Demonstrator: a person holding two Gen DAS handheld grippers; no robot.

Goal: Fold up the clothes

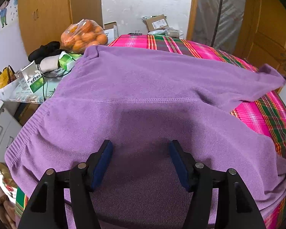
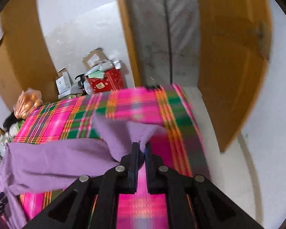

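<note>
L tool (image 1: pixel 141 150) angled down, jaws apart; R tool (image 2: pixel 141 148) angled down, jaws pinched on purple garment (image 2: pixel 53 158)

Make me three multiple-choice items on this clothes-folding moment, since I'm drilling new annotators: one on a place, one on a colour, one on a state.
1. Where is the bag of oranges?
A. Beyond the far left corner of the garment
B. Between the left gripper's fingers
C. On the floor by the door

2. What colour is the garment?
A. Green
B. Purple
C. White

3. What is the right gripper doing?
A. Standing wide open over bare cloth
B. Shut on a fold of the garment
C. Holding a box

Answers:
1 A, it sits in the clutter past the garment's far left corner.
2 B, the fleece is purple on the pink plaid cover.
3 B, its fingers pinch purple fabric, while the left gripper stands open above the garment.
</note>
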